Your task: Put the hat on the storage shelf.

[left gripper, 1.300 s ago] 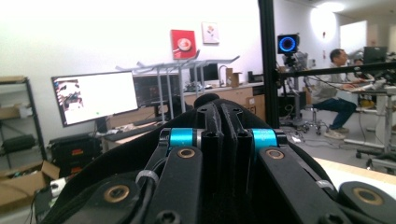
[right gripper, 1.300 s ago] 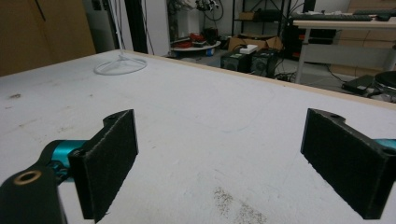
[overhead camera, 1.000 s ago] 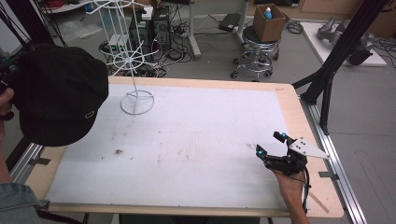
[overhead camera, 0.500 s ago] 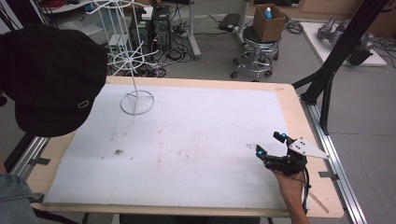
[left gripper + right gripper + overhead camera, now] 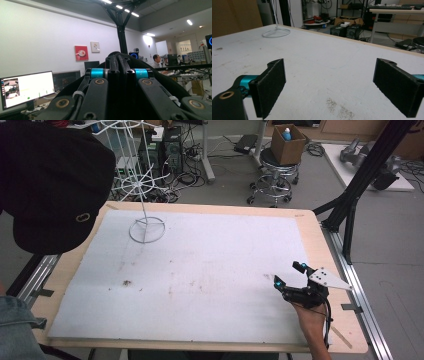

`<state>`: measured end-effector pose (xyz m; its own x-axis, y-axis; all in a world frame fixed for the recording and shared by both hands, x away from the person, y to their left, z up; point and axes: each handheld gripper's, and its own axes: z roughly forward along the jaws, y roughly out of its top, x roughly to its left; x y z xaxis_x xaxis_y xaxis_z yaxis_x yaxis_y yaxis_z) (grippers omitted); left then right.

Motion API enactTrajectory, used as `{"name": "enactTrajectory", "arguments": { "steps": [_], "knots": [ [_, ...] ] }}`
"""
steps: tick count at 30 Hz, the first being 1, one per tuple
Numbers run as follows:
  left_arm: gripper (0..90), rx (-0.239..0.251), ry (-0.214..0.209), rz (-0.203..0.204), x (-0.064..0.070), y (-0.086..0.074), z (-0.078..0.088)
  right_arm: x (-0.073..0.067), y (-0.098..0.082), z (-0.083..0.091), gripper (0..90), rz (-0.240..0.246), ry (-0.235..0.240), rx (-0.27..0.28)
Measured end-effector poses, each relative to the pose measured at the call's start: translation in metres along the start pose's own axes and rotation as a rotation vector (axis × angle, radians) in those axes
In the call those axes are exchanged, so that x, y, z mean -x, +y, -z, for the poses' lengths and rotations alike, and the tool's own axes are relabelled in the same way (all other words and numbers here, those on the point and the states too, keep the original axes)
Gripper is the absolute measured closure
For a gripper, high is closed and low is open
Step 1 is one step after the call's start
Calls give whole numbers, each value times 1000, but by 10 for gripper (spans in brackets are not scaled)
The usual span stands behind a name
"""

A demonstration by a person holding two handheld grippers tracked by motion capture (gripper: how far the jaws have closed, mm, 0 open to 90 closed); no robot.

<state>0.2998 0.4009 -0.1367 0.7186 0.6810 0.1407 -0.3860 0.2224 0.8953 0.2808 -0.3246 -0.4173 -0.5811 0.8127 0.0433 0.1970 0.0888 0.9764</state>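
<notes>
A black cap (image 5: 50, 180) hangs in the air over the table's far left corner, close to the high camera. In the left gripper view my left gripper (image 5: 119, 58) points up at the room, jaws pressed together, with the cap's black fabric (image 5: 162, 80) curving around them. A white wire stand (image 5: 145, 227) rests on its ring base at the back left of the white mat (image 5: 210, 260). My right gripper (image 5: 288, 273) lies low on the mat near the front right edge, held by a hand. Its jaws stand wide apart with nothing between them (image 5: 331, 67). The stand's base (image 5: 276, 32) shows far ahead of it.
The mat carries a few dark stains (image 5: 126, 282). Behind the table are a stool with a cardboard box (image 5: 287, 140), computer towers (image 5: 165, 145) and cables on the floor. A black frame post (image 5: 360, 185) rises at the right. A monitor (image 5: 27, 87) stands in the room.
The black cap has risen and moved up and left, nearer the high camera. The right gripper has stayed still and open.
</notes>
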Motion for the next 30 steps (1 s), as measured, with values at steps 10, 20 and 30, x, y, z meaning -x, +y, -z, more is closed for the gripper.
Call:
{"name": "enactTrajectory", "arguments": {
  "steps": [10,20,30],
  "knots": [
    [863,-12,-25,-17,-1,10,-21,-1,0,2,102,2,-1,-10],
    [863,36,-17,-14,-4,25,-12,-1,-1,3,102,8,-5,-18],
    [863,95,-8,1,-11,32,-26,-1,-1,2,102,3,-5,-24]
  ]
}}
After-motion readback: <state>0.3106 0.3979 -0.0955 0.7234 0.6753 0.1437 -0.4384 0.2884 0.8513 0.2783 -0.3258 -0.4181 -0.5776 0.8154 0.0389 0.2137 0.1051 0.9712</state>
